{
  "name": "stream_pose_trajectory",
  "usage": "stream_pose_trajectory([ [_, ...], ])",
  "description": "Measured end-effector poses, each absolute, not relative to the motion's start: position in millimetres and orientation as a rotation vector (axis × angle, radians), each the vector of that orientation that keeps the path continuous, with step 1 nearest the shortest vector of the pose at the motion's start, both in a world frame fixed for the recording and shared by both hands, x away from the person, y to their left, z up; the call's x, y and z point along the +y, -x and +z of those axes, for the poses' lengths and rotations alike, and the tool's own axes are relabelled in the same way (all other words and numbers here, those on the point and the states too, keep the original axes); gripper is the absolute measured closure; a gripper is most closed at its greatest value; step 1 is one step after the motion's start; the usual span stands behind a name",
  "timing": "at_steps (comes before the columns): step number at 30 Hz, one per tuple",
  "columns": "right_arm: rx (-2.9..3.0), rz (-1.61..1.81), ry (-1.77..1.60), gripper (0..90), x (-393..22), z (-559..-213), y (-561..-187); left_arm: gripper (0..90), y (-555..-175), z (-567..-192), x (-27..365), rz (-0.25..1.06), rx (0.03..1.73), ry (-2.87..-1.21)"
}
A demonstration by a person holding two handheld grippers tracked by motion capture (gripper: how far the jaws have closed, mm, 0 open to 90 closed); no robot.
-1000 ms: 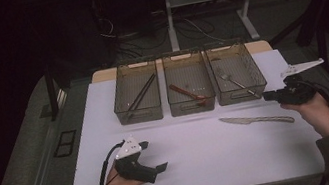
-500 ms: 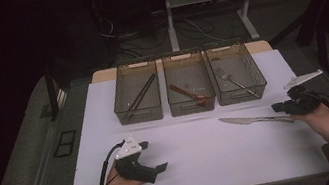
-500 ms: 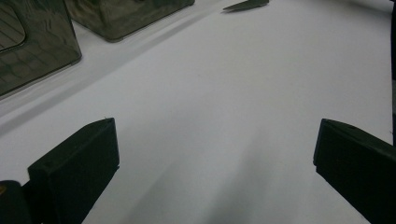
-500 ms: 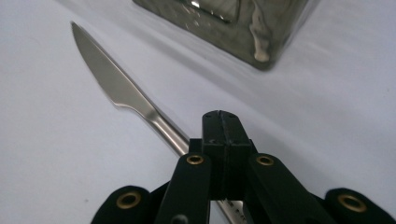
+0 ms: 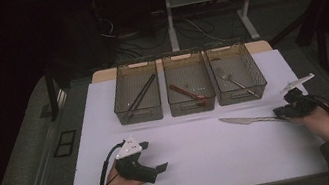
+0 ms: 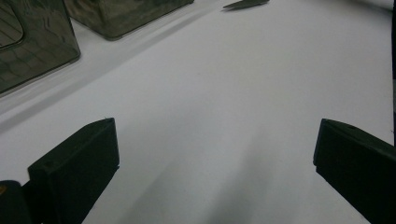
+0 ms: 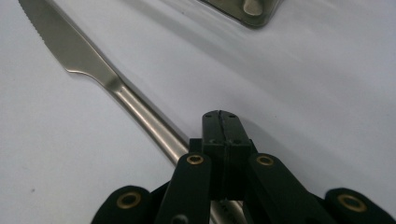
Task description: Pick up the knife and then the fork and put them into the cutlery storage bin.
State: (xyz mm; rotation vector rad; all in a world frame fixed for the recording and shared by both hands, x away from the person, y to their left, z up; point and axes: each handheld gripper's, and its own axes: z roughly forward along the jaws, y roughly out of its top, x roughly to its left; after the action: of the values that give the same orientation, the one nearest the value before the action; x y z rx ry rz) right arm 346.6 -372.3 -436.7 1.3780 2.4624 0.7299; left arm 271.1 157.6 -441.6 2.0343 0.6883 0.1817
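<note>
Now | right tongs (image 7: 220, 122) together over knife (image 7: 88, 65) handle | left tongs (image 6: 210, 163) apart | no writing legible

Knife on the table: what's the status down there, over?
Right gripper shut, jaws together, tip down beside the knife handle, not gripping it. Left gripper open over bare table. Knife flat in front of the right bin. Nothing blocking.

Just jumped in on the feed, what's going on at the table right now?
A person is working a table knife lying on the white table. The right gripper, jaws shut, sits over the knife's handle without gripping it. The left gripper rests open near the front edge. Three bins behind hold utensils.
</note>
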Motion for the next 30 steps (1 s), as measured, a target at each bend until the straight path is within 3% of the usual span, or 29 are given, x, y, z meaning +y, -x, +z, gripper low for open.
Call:
stream_pose_trajectory([
  [20, 2.579, 0.724, -1.286, 88.8, -362.2, -428.2, -325.1, 0.0, -271.0, -441.3, 157.6, 0.183, 0.688, -2.033],
  [30, 2.734, 0.553, -1.102, 71.2, -339.4, -408.1, -340.0, 0.0, -271.4, -442.3, 157.3, 0.18, 0.696, -2.036],
])
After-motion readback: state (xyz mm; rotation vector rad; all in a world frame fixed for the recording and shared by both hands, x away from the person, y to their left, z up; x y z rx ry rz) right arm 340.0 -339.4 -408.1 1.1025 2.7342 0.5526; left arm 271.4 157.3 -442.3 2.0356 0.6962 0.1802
